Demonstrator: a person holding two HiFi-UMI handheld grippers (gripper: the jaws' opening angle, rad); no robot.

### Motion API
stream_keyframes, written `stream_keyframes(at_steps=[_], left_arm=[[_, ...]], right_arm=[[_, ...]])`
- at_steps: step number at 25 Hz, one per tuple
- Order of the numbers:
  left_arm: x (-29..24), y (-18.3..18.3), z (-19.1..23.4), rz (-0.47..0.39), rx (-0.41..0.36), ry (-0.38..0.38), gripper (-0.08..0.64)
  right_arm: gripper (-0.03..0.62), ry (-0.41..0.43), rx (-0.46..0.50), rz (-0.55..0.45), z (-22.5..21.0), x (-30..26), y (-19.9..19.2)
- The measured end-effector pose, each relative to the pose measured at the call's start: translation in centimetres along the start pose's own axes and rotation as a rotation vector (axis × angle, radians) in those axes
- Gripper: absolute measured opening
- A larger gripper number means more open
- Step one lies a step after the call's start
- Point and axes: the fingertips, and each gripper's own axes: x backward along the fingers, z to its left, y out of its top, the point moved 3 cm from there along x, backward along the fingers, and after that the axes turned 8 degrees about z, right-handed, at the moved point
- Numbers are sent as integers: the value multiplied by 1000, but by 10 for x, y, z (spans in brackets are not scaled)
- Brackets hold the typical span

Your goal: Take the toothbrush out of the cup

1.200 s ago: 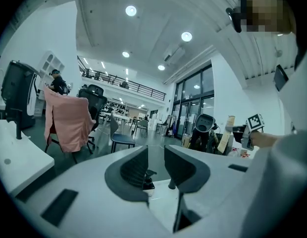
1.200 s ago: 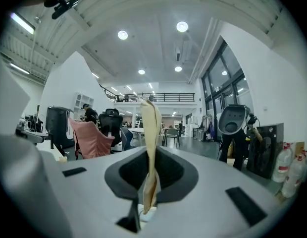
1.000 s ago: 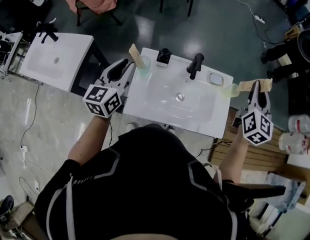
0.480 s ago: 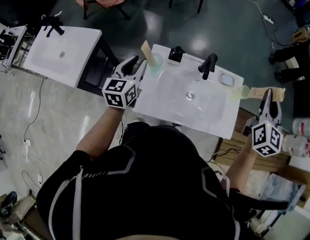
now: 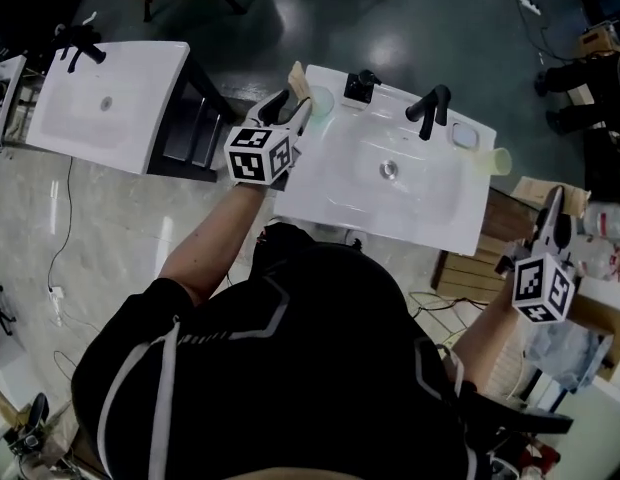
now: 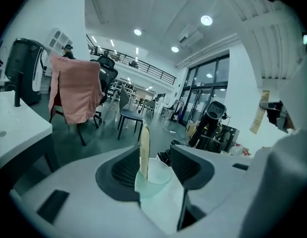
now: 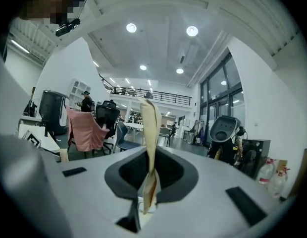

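At washbasin (image 5: 335, 193) far left corner: left gripper (image 6: 154, 165), jaws just spread, straddles green cup (image 6: 153, 182) holding upright wrapped toothbrush (image 6: 144, 150); right gripper (image 7: 152, 175), beyond right edge, pinches second toothbrush (image 7: 150, 128); next, likely: lift remaining brush straight up.

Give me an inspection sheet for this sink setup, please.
Surface: white sink.
Job's things: left cup holds a wrapped toothbrush; right cup at the sink's right edge; second toothbrush out, in the right tongs.
Clutter: faucet, dispenser.
Grippers: left tongs open, its jaws have just been opening, left cup between them; right tongs shut on second toothbrush.
Cables: floor cable at left.
Surroundings: second sink, bottles, pink cloth.
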Motion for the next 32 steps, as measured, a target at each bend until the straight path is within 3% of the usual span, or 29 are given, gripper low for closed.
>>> stream_keyframes(at_steps=[7,16,26,32], left_arm=[[-33,-2,12,0,-31,7,181],[-55,-3,20,-30,-11,11,176],[-55,1,25,-41,-1,78,63],[-48,8,24,-49,2,111,51]], right_arm=[[29,-58,-7,58,10,10,-20],[29,-85,3,123,15,8,-42],[29,-68,6,125,16,4,-48],[29,-34,-17,119,8,-1,-53]])
